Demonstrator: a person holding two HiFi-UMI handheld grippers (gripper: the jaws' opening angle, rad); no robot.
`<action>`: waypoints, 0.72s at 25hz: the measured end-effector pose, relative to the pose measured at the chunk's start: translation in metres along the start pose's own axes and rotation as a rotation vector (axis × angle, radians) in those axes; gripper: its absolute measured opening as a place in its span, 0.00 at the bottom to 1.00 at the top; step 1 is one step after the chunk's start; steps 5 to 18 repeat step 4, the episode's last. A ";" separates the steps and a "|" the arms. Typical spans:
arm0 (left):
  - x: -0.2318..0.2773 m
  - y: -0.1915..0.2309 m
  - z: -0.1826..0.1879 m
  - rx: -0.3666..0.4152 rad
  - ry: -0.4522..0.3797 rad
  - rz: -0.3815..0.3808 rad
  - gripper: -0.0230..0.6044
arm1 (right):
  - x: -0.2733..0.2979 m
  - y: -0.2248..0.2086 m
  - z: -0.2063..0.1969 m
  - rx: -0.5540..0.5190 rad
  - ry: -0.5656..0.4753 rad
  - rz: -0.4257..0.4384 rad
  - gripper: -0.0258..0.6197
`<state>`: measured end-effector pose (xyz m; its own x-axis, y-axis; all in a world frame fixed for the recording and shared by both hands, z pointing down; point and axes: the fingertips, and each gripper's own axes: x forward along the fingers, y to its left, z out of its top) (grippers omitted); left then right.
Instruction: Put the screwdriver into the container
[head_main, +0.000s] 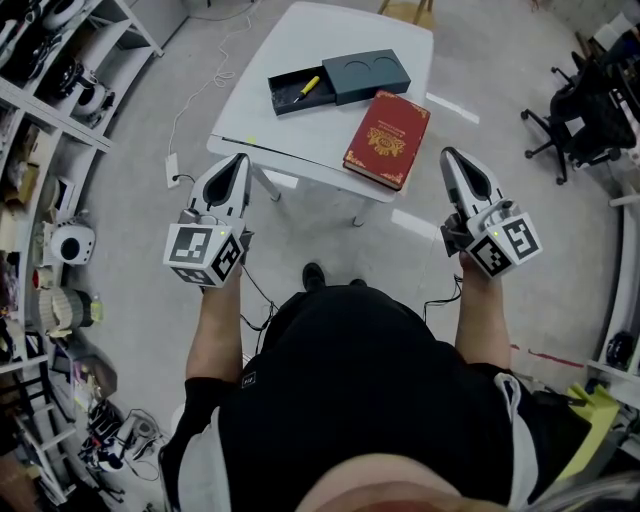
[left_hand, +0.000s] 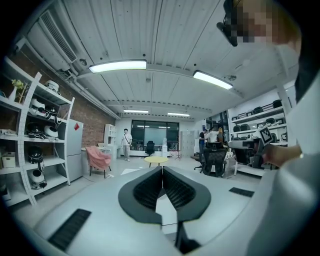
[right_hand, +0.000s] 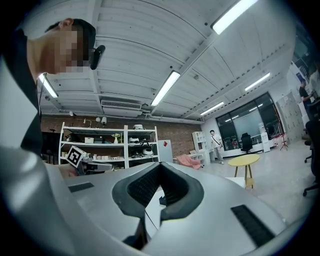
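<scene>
Screwdriver (head_main: 307, 88): lies inside open container (head_main: 277, 101), mid-table (head_main: 310, 35).
Left tool (head_main: 239, 160): jaws together, empty, by table's near-left edge.
Right tool (head_main: 451, 155): jaws together, empty, off table's right edge.
Book (head_main: 388, 138): at near edge.

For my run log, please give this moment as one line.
left hand-held gripper: shut, empty | right hand-held gripper: shut, empty | screwdriver: inside container | container: on table
</scene>
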<state>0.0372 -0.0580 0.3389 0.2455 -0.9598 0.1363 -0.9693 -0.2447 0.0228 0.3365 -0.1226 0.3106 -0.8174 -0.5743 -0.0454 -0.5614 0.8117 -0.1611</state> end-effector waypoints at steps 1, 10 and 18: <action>0.000 0.000 -0.001 -0.001 0.002 -0.001 0.07 | 0.000 0.000 -0.001 0.001 0.001 0.000 0.08; 0.001 0.000 -0.005 -0.003 0.006 -0.002 0.07 | 0.000 -0.001 -0.004 0.003 0.004 0.000 0.08; 0.001 0.000 -0.005 -0.003 0.006 -0.002 0.07 | 0.000 -0.001 -0.004 0.003 0.004 0.000 0.08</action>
